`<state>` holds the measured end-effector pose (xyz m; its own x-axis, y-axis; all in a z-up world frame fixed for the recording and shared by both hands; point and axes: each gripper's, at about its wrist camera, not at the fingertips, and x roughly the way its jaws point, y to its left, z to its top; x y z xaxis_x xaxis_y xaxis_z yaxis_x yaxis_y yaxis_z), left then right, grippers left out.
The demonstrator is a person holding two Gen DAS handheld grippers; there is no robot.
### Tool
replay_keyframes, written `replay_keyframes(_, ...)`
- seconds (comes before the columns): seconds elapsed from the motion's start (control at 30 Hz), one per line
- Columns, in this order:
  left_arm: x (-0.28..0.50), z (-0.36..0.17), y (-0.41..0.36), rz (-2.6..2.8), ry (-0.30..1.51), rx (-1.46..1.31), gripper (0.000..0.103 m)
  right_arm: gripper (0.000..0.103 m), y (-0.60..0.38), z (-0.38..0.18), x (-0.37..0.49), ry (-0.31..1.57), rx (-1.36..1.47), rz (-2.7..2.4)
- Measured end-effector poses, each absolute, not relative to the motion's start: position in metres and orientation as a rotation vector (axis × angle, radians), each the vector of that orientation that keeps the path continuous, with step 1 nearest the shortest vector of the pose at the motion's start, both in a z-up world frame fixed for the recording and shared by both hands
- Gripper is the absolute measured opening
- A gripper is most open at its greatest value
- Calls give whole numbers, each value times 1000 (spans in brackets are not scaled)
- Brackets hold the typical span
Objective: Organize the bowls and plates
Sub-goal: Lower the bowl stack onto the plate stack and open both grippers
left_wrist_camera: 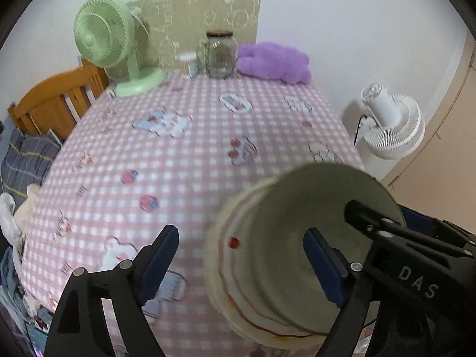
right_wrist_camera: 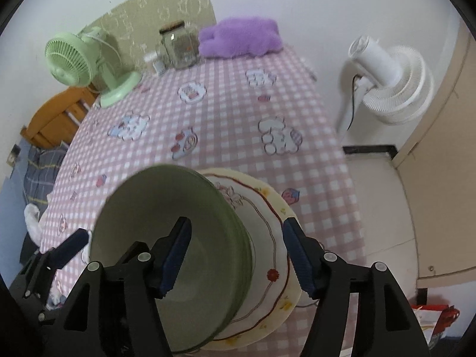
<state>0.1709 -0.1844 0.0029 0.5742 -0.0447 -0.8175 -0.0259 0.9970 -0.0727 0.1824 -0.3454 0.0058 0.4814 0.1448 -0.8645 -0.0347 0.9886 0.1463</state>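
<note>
Stacked set: pale green ceramic bowl (right_wrist_camera: 166, 244) nested atop flower-patterned cream plates (right_wrist_camera: 267, 255) to save space; left gripper (left_wrist_camera: 241, 264) and right gripper (right_wrist_camera: 238, 255) both spread wide, gripping nothing

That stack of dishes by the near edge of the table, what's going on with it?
A person works a claw in each hand over the pink checked tablecloth. A green bowl sits nested on a white patterned bowl, which rests on a cream plate. Both the left claw and the right claw are open; the right one straddles the bowls' rims and neither grips anything. The stacking looks done.
</note>
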Motion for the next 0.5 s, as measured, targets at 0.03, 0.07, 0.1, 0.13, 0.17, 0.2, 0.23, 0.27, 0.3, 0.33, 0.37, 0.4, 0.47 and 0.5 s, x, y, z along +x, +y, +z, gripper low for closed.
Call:
replay_keyframes(0.03,170,7,-178,-15,949,-83,87,68,-341,11,180,1046,111,96)
replay_keyframes(0.07,170,11,-171,-21,936,-89,88,68,-337,18,178,1026,107,82)
replay_keyframes(0.1,169,14,-164,-29,924,-93,89,69,-334,24,176,1005,102,69)
replay_keyframes(0.13,168,17,-158,-33,915,-96,89,70,-329,31,173,981,93,49)
replay_keyframes(0.17,167,21,-151,-40,902,-96,91,71,-324,38,169,954,84,28)
replay_keyframes(0.2,165,24,-145,-48,889,-95,92,72,-319,44,164,929,77,9)
replay_keyframes(0.23,163,27,-137,-56,872,-90,92,73,-315,48,161,910,73,-8)
replay_keyframes(0.27,162,30,-131,-62,860,-85,93,73,-309,53,157,888,72,-27)
replay_keyframes(0.3,160,32,-125,-65,848,-78,94,74,-304,58,153,871,72,-46)
replay_keyframes(0.33,157,34,-118,-59,833,-65,94,74,-297,62,148,850,74,-66)
replay_keyframes(0.37,153,37,-110,-50,812,-47,95,75,-292,63,145,839,77,-74)
replay_keyframes(0.4,151,39,-103,-48,793,-33,98,75,-285,65,141,825,78,-82)
replay_keyframes(0.47,144,41,-89,-54,764,-6,100,75,-274,67,133,795,81,-91)
replay_keyframes(0.5,141,41,-82,-59,756,3,100,75,-267,67,128,779,85,-95)
